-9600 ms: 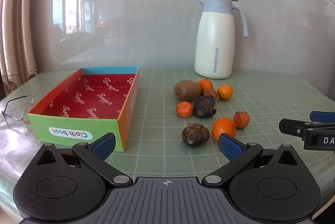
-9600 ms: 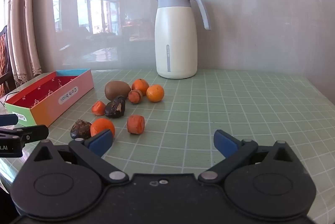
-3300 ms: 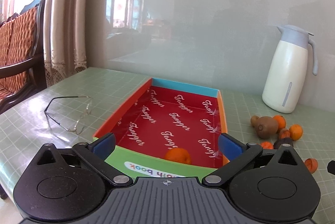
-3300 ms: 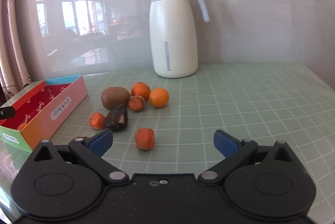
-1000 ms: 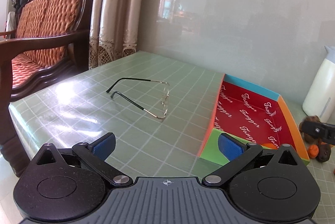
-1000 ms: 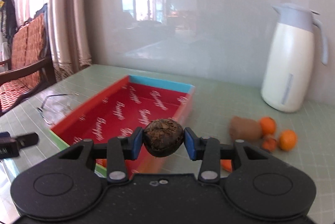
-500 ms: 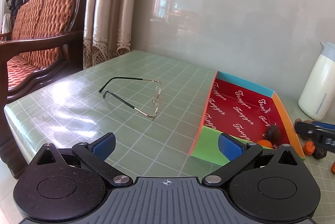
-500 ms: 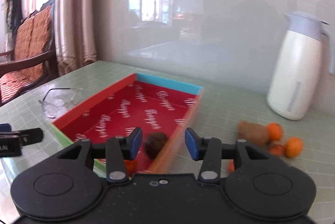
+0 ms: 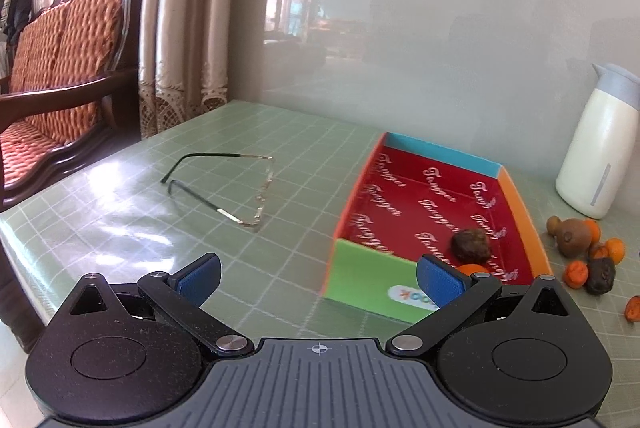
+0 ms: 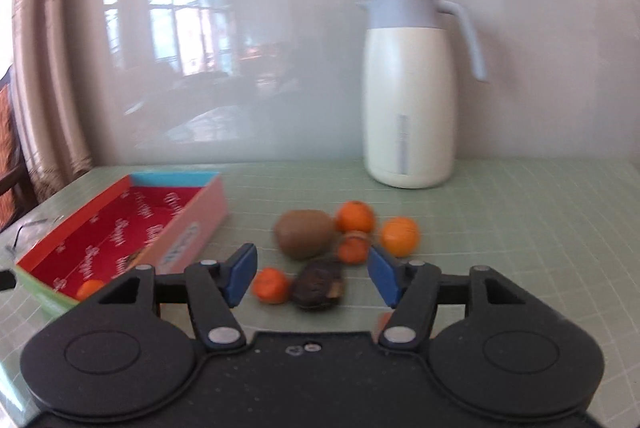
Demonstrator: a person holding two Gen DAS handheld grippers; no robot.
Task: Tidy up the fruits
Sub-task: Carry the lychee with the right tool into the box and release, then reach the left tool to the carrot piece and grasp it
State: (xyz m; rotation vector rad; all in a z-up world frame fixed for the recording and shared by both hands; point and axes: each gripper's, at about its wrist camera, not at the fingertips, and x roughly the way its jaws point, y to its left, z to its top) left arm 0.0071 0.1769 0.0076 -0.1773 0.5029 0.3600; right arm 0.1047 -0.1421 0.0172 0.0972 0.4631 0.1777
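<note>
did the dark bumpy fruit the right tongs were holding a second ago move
Yes. The dark bumpy fruit has left the right tongs, which are open, and lies inside the red box beside the orange.

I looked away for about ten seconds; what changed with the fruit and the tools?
An orange and a dark brown fruit went from the table into the box. The right tool released the brown one and swung back toward the pile; the left tool stays open. Kiwi, thermos and glasses are unmoved.

Bright daylight from left; glare on table (image 9: 120, 224); right view motion-blurred; fisheye edges bent.
</note>
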